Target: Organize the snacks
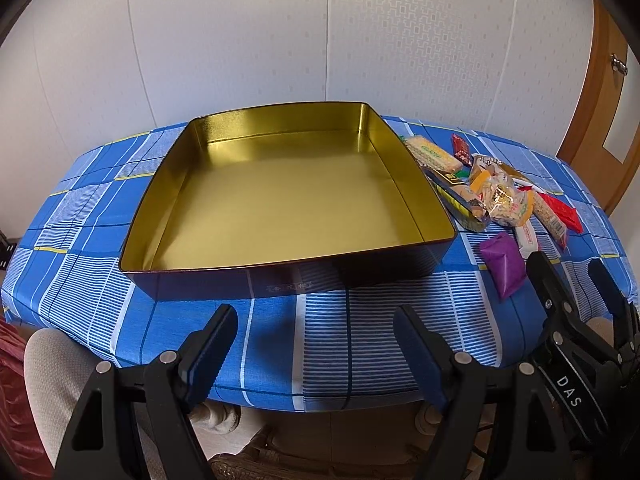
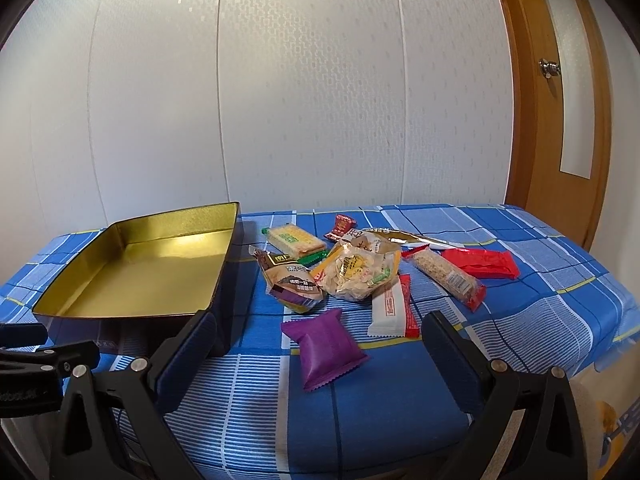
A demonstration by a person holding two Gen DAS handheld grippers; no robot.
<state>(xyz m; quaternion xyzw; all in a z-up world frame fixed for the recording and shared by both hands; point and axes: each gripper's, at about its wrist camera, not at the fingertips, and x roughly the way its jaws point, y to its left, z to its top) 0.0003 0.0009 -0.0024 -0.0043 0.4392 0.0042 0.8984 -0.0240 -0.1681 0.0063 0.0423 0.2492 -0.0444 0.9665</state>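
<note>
Left gripper [image 1: 314, 350] and right gripper [image 2: 320, 354]: fingers spread wide, holding nothing, at the table's near edge. Blue plaid tablecloth [image 2: 400, 400] bears a gold-lined tin [image 1: 280, 196], empty, at left; snack packets [image 2: 360, 268] piled just right of it, purple packet [image 2: 322, 346] nearest. White panelled wall [image 2: 300, 100] behind; wooden door [image 2: 560, 120] far right.

One gold-lined tin [image 2: 132, 272], left; about ten snack packets in a pile to its right, one of them a purple packet [image 2: 322, 348], nearest.
</note>
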